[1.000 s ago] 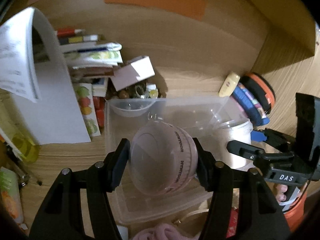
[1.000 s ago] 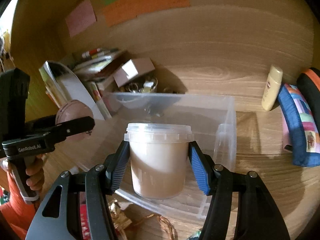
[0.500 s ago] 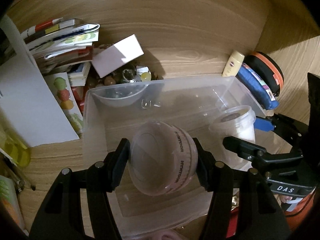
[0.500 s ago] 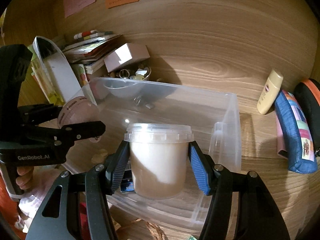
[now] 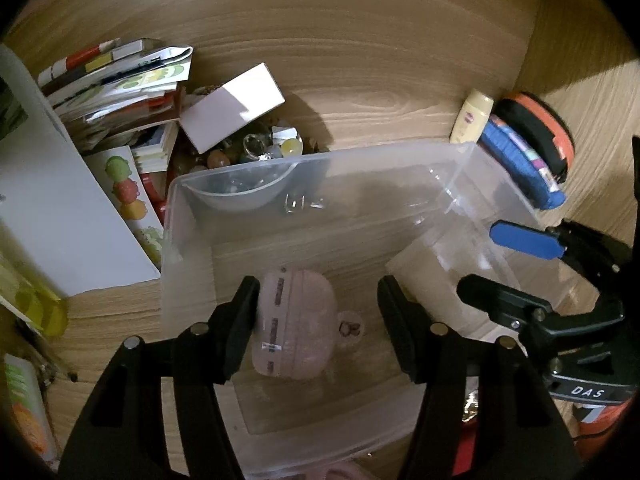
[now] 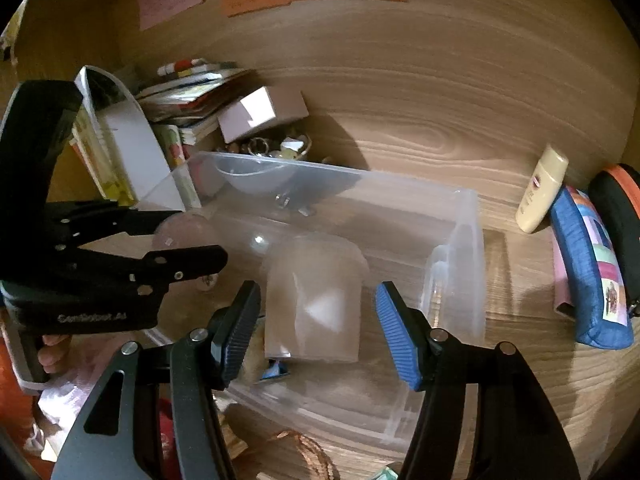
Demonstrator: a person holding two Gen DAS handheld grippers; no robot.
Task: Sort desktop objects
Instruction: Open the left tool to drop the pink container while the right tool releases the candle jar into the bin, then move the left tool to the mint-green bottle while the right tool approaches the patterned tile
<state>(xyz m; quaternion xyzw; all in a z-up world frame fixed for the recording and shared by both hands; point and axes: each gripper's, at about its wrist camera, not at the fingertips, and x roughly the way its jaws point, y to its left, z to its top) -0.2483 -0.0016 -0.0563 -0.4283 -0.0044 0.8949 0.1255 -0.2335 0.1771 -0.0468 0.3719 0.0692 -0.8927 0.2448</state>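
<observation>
One wooden counter [image 6: 420,92] carries everything listed, largest first.

Clear plastic bin [image 5: 460,152], open-topped, mid-counter; both tools reach into it.

Stack of books and booklets [image 5: 116,76], behind the bin's left corner, with a white sheet [image 5: 52,216] leaning beside it.

Left tool [image 5: 318,316]: spread wide, gripping nothing; one finger [image 5: 240,320] is close against the pink case, the other stands clear of it.

Right tool [image 6: 316,320]: spread wide (blue pad on one finger), gripping nothing, a finger on either side of the tub with a gap each side.

Blue patchwork pouch [image 6: 592,272] and black-and-orange case [image 5: 536,132], right of the bin, side by side.

Lidded tub [image 6: 316,300], pale contents, upright on the bin floor, right half.

Pink round case [image 5: 294,328], on its edge on the bin floor, left of the tub.

White box [image 5: 232,108], tilted atop a bowl of trinkets [image 5: 260,148] behind the bin.

Cream bottle [image 6: 542,190], leaning beside the pouch.
</observation>
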